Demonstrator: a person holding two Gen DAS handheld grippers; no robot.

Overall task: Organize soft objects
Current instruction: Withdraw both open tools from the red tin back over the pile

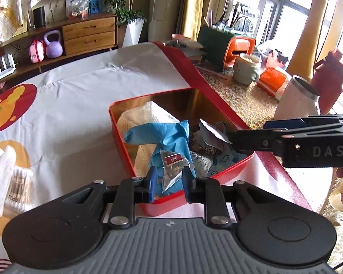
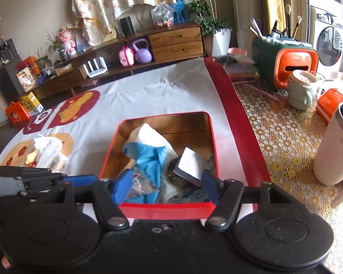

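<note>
Fingers of left gripper (image 1: 168, 183) parted narrowly, blue pads either side of a clear tea bag sachet (image 1: 172, 166) with red label; pads appear to touch its edges, firm grip not confirmed. Sachet positioned over near corner of red tin (image 1: 116, 132), resting against blue glove (image 1: 162, 134) inside.

Right gripper (image 2: 164, 188) spread wide, nothing between its pads, held above near wall of the same tin. In left wrist view, seen from the side reaching in over the right rim, fingertip just beside a white paper packet (image 1: 211, 130).

Tin contents: white gauze cloth (image 2: 148, 134) at rear left, blue glove draped over it toward centre, white paper packet tilted at right on a dark patterned item, light-blue printed cloth (image 2: 194, 196) along near wall, sachet at near left just inside the left-hand pad of right gripper.

Tin seated on white tablecloth (image 1: 80, 96) with red border. Face mask (image 1: 2, 178) and pack of cotton swabs (image 1: 20, 189) lying on tablecloth well left of tin, apart from both grippers. Green mug (image 2: 301, 91) and white tumbler (image 2: 333, 146) on lace mat to the right.
</note>
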